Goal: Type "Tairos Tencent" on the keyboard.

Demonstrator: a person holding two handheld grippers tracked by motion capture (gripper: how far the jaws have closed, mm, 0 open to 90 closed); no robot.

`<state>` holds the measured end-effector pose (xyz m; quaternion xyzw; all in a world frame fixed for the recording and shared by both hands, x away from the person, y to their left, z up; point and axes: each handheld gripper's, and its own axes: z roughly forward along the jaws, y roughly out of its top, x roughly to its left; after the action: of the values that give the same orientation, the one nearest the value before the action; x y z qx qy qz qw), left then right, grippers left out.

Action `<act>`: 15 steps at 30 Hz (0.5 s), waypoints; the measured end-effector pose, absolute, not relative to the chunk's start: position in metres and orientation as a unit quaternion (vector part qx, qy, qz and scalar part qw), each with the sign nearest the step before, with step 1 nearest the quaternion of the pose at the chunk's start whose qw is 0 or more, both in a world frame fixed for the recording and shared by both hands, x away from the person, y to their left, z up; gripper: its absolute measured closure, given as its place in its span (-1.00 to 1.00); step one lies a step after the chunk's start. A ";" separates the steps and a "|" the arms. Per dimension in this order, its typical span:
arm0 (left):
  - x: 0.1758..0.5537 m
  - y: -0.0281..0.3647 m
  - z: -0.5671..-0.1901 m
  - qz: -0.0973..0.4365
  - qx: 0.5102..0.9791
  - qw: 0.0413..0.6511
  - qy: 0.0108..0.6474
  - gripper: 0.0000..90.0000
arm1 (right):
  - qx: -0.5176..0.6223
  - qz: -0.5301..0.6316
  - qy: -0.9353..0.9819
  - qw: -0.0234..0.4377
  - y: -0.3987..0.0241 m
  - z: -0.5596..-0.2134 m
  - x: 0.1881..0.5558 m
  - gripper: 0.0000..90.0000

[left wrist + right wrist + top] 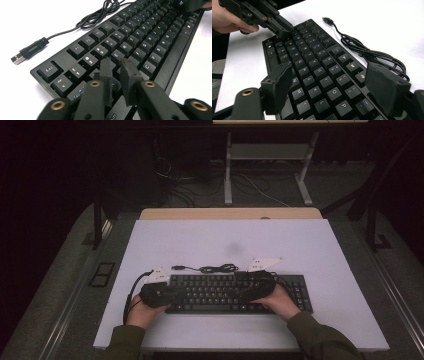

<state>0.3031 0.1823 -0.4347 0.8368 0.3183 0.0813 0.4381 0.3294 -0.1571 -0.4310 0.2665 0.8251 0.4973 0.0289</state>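
Observation:
A black keyboard lies on the white board near the front edge, its keys facing up. Its black cable is bundled just behind it, with the USB plug lying loose on the board. My left gripper rests low over the keyboard's left end; its jaws stand close together with a slim gap, tips over the keys near Q and W, and nothing is visibly gripped. My right gripper hovers over the right-hand letter keys, jaws wide apart with only keys beneath them.
The white board covers a wooden table and has bare room behind and beside the keyboard. Beyond the table stands a white desk frame with cables on the floor. The person's hands and green sleeves come in at the front.

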 end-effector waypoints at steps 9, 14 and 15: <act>0.302 0.179 -0.434 0.083 0.834 0.444 0.316 0.31 | 0.267 0.498 0.825 0.030 -0.158 -0.430 0.330 -0.51; 0.302 0.177 -0.435 0.080 0.831 0.450 0.317 0.06 | 0.266 0.498 0.825 0.028 -0.157 -0.429 0.331 -0.51; 0.302 0.177 -0.435 0.080 0.832 0.449 0.316 0.02 | 0.266 0.500 0.824 0.028 -0.156 -0.428 0.332 -0.52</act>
<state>0.3019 0.1766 -0.4350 0.8318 0.3157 0.0803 0.4494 0.3318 -0.1564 -0.4283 0.2662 0.8236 0.5001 0.0282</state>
